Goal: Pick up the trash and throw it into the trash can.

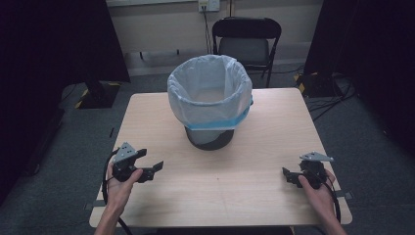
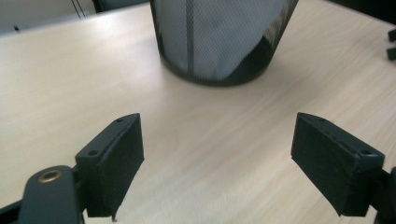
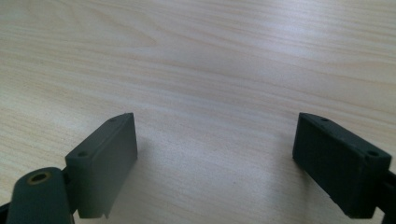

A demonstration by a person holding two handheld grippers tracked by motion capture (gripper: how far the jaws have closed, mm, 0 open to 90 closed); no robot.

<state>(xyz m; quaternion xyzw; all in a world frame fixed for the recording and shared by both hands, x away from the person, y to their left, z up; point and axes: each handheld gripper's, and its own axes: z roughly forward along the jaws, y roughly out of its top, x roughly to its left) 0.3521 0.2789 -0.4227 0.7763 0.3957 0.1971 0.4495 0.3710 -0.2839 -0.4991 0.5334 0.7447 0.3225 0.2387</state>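
Observation:
A black mesh wastebasket (image 1: 210,103) lined with a white bag stands upright at the middle back of the wooden table (image 1: 220,196); a blue band circles the bag's lower edge. My left gripper (image 1: 150,160) sits low over the table's front left, held in a hand, jaws wide apart and empty. In the left gripper view the left gripper (image 2: 218,121) faces the wastebasket's base (image 2: 219,46) across bare wood. My right gripper (image 1: 288,175) rests at the front right, also open with nothing in it. Between the right gripper's jaws (image 3: 215,119) lies only tabletop (image 3: 210,56).
A black folding chair (image 1: 247,41) stands behind the table. Dark curtains flank both sides, with stand bases and cables (image 1: 328,100) on the grey carpet. The other gripper's tips (image 2: 391,44) show at the right edge of the left gripper view.

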